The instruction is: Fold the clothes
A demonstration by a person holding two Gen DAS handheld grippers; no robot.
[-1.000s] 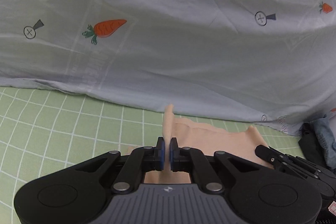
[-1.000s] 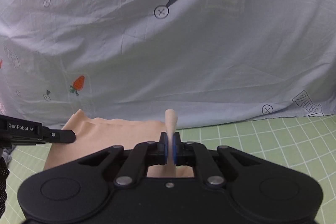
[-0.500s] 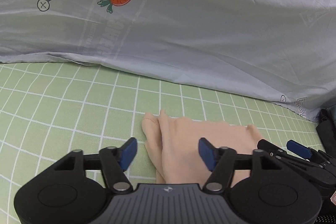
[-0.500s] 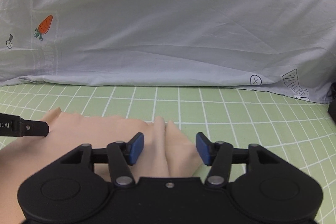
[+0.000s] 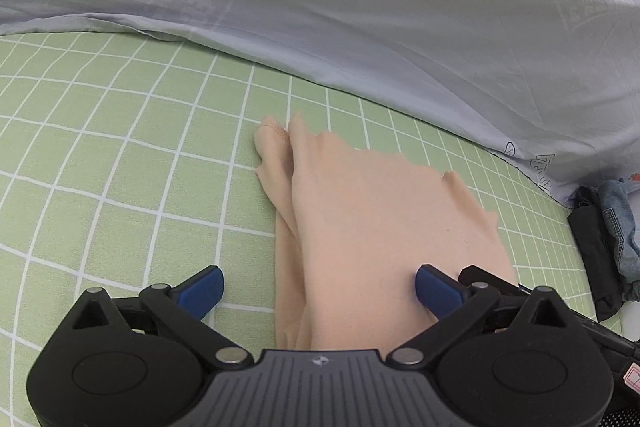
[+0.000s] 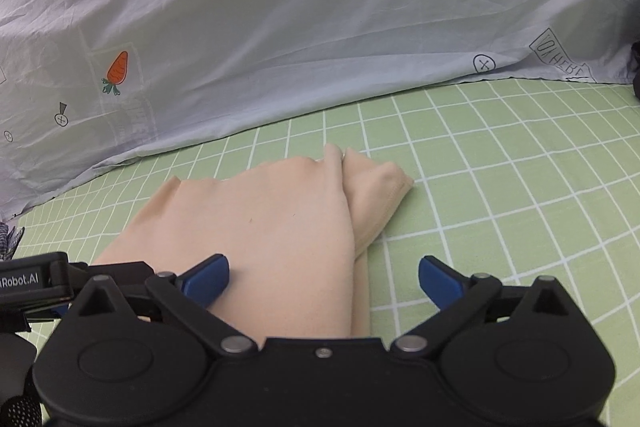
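Both grippers let go & backed off; left fingers (image 5: 200, 290) & right fingers (image 6: 440, 281) spread wide above peach garment (image 5: 384, 227), holding nothing.

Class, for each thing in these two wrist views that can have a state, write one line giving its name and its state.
left gripper: open, holding nothing
right gripper: open, holding nothing
peach garment: folded, lying flat on the mat, released
green grid mat: spread flat
grey carrot-print sheet: draped, wrinkled
dark clothes pile: crumpled, unfolded
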